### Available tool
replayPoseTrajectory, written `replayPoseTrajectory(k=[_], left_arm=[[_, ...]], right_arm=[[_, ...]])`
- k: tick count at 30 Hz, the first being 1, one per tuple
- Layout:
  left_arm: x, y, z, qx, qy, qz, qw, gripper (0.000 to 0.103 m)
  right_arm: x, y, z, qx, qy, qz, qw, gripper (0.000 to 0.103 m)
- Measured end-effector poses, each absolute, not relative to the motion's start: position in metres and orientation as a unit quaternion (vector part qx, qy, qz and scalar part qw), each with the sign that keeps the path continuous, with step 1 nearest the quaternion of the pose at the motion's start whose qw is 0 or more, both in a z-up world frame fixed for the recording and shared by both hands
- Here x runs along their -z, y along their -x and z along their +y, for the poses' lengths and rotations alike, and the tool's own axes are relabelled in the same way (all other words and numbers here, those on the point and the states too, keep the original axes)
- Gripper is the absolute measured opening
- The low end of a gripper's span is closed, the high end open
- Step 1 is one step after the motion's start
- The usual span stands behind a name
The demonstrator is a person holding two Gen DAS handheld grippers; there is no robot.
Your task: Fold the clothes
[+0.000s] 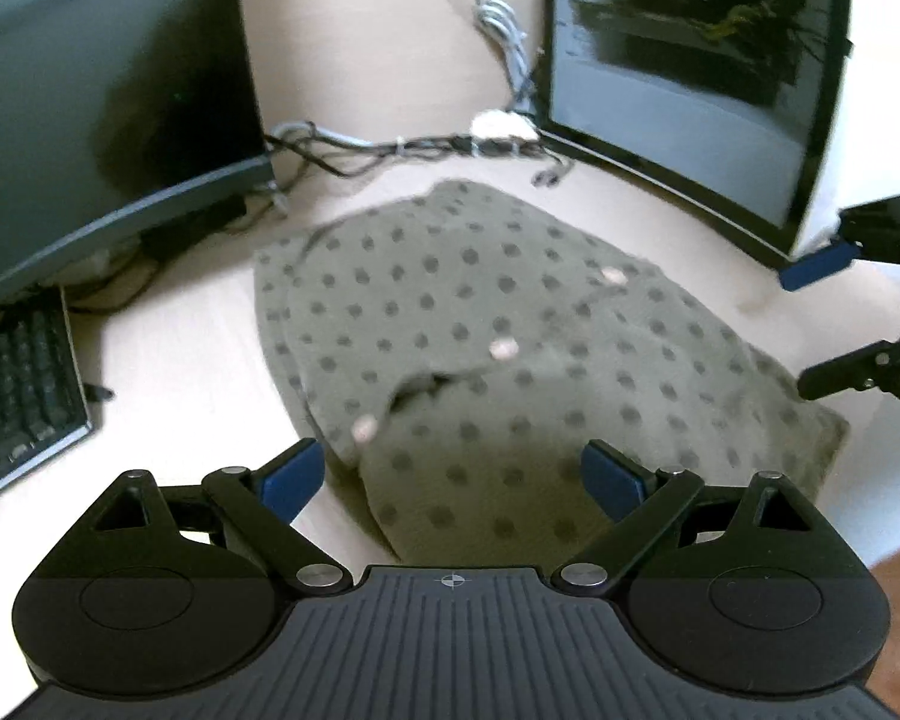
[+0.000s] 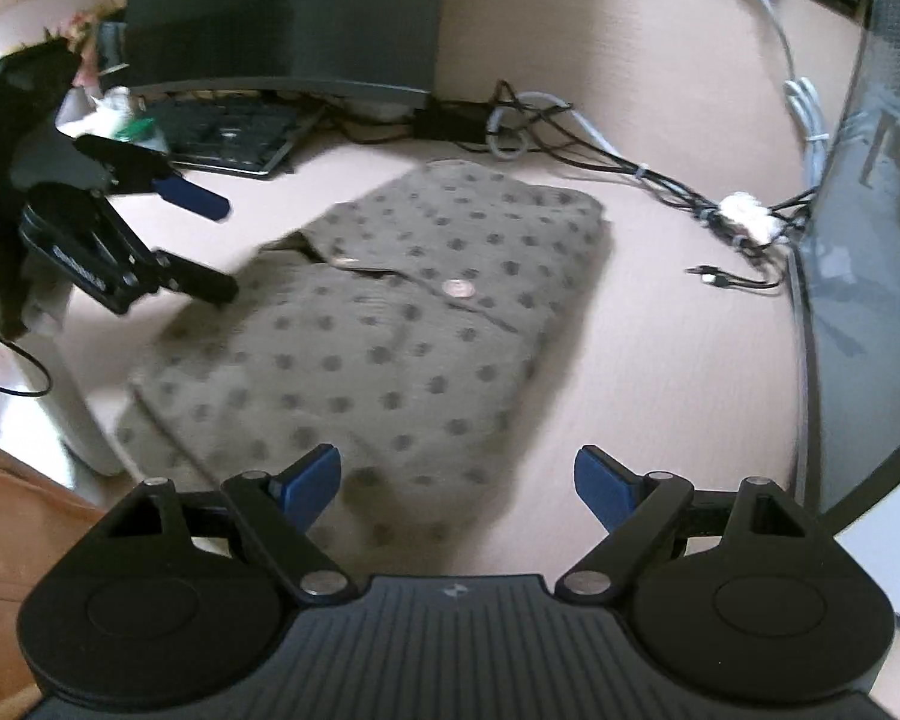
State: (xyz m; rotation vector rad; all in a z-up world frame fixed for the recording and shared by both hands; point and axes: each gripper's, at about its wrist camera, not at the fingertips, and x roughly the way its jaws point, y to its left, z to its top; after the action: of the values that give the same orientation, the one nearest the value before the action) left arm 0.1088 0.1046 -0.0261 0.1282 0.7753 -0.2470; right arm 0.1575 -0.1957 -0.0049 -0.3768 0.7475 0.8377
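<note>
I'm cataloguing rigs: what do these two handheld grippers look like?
Both match: the left gripper and right gripper have black linkage arms with silver pivot pins, blue finger pads, round black side housings and a ribbed dark grey body with a small crosshair mark.

Soft, even indoor light; motion blur smearing the dotted garment (image 1: 510, 324), strong fisheye bending at edges, faint monitor (image 1: 690, 60) glare.

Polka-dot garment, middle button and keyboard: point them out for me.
Polka-dot garment (image 2: 390, 360): right wrist view, on the middle of the folded top layer.
Middle button (image 1: 503, 349): left wrist view, on the button's face.
Keyboard (image 1: 12, 384): left wrist view, on the keys.
</note>
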Motion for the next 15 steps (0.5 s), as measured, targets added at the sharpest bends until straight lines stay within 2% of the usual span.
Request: replayPoseTrajectory(k=[7,11,12,15], left_arm=[[0.026,-0.102,0.103,0.119,-0.037,0.383,0.915,0.097],[0.022,-0.089,0.097,0.151,-0.063,0.389,0.907,0.097],[0.022,-0.086,0.095,0.163,-0.071,0.393,0.902,0.097],[0.025,-0.073,0.087,0.188,-0.097,0.405,0.89,0.097]], right_arm=[[0.02,-0.134,-0.156,-0.453,0.229,0.337,0.793,0.086],[0.031,-0.12,-0.132,-0.479,0.267,0.326,0.77,0.086],[0.033,-0.119,-0.128,-0.481,0.27,0.328,0.767,0.082],[0.036,-0.131,-0.126,-0.465,0.245,0.359,0.772,0.081]])
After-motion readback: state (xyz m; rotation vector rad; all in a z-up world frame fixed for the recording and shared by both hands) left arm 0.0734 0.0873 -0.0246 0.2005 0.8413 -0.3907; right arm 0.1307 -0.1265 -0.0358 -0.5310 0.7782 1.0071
